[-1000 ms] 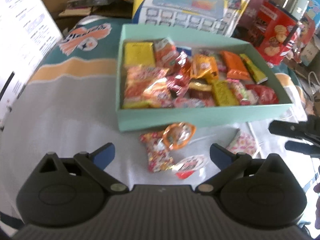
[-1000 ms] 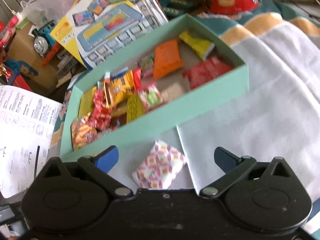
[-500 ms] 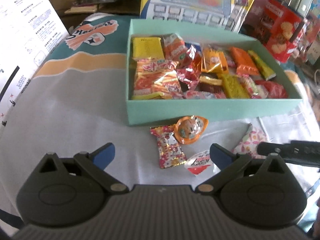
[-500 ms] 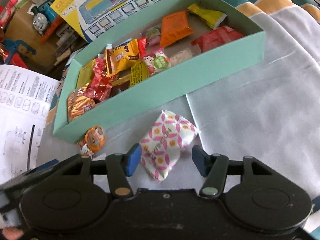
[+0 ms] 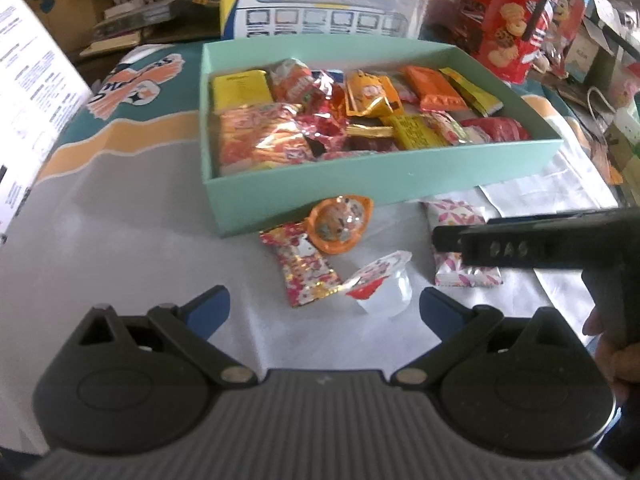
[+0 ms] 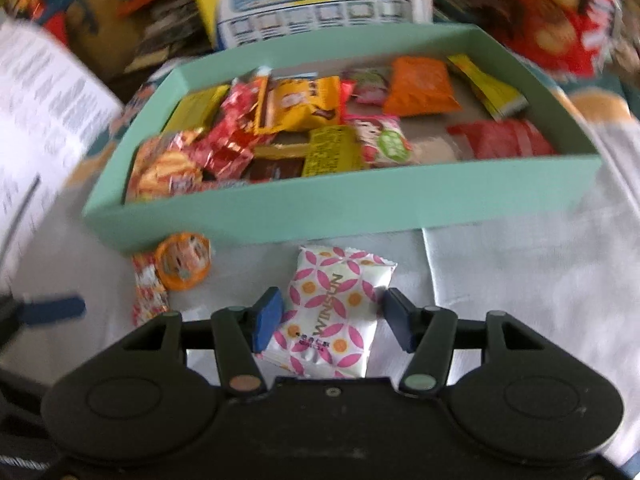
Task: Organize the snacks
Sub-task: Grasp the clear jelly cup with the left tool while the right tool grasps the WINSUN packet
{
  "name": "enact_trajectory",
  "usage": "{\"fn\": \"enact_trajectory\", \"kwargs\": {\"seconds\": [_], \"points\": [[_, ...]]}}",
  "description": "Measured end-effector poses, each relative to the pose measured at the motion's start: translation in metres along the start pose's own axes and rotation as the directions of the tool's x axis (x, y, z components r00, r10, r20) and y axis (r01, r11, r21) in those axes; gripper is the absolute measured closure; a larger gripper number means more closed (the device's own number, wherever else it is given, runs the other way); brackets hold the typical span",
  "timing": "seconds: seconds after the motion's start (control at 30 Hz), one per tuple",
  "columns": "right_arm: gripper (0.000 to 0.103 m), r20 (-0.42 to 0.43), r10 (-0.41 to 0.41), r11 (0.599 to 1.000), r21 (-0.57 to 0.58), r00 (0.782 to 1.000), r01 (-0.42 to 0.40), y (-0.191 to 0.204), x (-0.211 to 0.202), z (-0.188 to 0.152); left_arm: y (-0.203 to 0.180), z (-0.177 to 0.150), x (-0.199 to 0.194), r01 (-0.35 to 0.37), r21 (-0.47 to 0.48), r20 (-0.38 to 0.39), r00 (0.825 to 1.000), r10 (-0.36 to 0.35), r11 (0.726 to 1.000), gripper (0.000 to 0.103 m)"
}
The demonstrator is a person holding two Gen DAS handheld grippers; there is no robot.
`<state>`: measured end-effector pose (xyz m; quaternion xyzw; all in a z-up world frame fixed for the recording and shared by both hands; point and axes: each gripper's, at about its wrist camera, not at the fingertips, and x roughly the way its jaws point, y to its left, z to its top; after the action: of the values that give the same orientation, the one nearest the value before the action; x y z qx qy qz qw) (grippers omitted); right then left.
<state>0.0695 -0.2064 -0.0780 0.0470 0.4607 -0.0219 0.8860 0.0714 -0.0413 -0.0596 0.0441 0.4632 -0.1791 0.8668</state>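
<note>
Item: white packet with pink petal print (image 6: 334, 312), flat on the grey cloth (image 6: 520, 280), at six o'clock from the mint-green box (image 6: 344, 204), just beside its front wall.

Right gripper (image 6: 332, 320): jaws closing, packet between the blue pads; whether the pads pressed on it could not be told.

Left gripper (image 5: 324, 304): jaws spread wide, nothing between them.

Loose items at twelve o'clock from the left gripper: clear jelly cup (image 5: 382, 284), red-patterned sachet (image 5: 300, 264), orange round cup (image 5: 340, 224).

Box contents: assorted wrapped snacks.
</note>
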Motion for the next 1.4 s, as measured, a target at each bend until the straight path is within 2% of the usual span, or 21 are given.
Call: {"fn": "enact_trajectory", "kwargs": {"seconds": [0.1,0.23,0.37,0.43,0.47,0.5,0.53,0.57,0.6,0.73,0.93,0.97,1.0,1.2,1.27,1.3,1.33,1.4], "points": [[0.056,-0.003,0.003,0.999,-0.034,1.000,-0.003,-0.002,0.001,0.003,-0.005,0.000,0.005,-0.002,0.023,-0.010,1.000,0.002,1.000,0.000],[0.056,-0.007,0.007,1.000,-0.005,1.000,-0.007,-0.017,-0.003,0.002,-0.010,0.000,0.008,0.001,0.045,-0.014,1.000,0.000,0.999,0.001],[0.057,0.000,0.028,0.999,0.046,1.000,-0.028,-0.038,-0.011,-0.008,-0.021,0.003,0.010,-0.010,0.110,0.008,1.000,0.009,0.994,0.002],[0.057,0.003,0.035,0.997,0.069,0.999,-0.035,-0.046,-0.014,-0.012,-0.028,0.005,0.011,-0.017,0.151,0.025,1.000,0.014,0.988,0.006],[0.057,0.004,0.042,0.996,0.080,0.999,-0.042,-0.049,-0.015,-0.014,-0.031,0.005,0.011,-0.017,0.171,0.029,1.000,0.012,0.985,0.015],[0.057,0.005,0.044,0.995,0.089,0.999,-0.044,-0.051,-0.016,-0.016,-0.035,0.005,0.012,-0.013,0.194,0.025,1.000,0.009,0.981,0.030],[0.057,0.008,0.045,0.994,0.094,0.999,-0.046,-0.052,-0.016,-0.017,-0.037,0.004,0.013,-0.010,0.215,0.018,1.000,0.006,0.977,0.040],[0.057,0.010,0.048,0.994,0.100,0.999,-0.048,-0.053,-0.016,-0.017,-0.041,0.003,0.015,-0.010,0.236,0.005,1.000,0.009,0.972,0.058],[0.057,0.012,0.049,0.993,0.106,0.999,-0.050,-0.054,-0.016,-0.017,-0.044,0.002,0.018,-0.009,0.252,-0.012,1.000,0.013,0.968,0.061],[0.057,0.023,0.054,0.991,0.120,0.998,-0.056,-0.056,-0.018,-0.019,-0.047,-0.002,0.019,-0.023,0.264,-0.012,1.000,0.027,0.964,0.062],[0.065,0.030,0.086,0.977,0.194,0.996,-0.090,-0.068,-0.026,-0.023,-0.034,0.008,0.016,0.012,0.145,-0.044,0.999,-0.006,0.989,0.062],[0.070,0.030,0.091,0.975,0.199,0.995,-0.095,-0.070,-0.027,-0.024,-0.032,0.010,0.015,0.015,0.127,-0.046,0.999,-0.009,0.992,0.062],[0.083,0.031,0.091,0.975,0.201,0.995,-0.095,-0.071,-0.028,-0.025,-0.031,0.012,0.014,0.020,0.112,-0.046,0.999,-0.015,0.993,0.062],[0.087,0.021,0.110,0.971,0.213,0.994,-0.112,-0.077,-0.032,-0.030,-0.032,0.017,0.007,0.032,0.082,-0.038,0.999,-0.029,0.996,0.062],[0.082,0.020,0.107,0.966,0.233,0.994,-0.109,-0.078,-0.034,-0.031,-0.030,0.016,0.007,0.039,0.061,-0.049,0.998,-0.036,0.997,0.062],[0.072,0.018,0.105,0.965,0.241,0.994,-0.106,-0.078,-0.034,-0.031,-0.028,0.015,0.006,0.044,0.045,-0.054,0.998,-0.042,0.998,0.062],[0.067,0.020,0.104,0.963,0.248,0.994,-0.106,-0.079,-0.036,-0.032,-0.026,0.015,0.006,0.046,0.034,-0.054,0.998,-0.044,0.998,0.062],[0.039,0.019,0.107,0.961,0.255,0.994,-0.109,-0.077,-0.036,-0.030,-0.021,0.014,0.005,0.043,0.014,-0.050,0.998,-0.042,0.999,0.062]]}}
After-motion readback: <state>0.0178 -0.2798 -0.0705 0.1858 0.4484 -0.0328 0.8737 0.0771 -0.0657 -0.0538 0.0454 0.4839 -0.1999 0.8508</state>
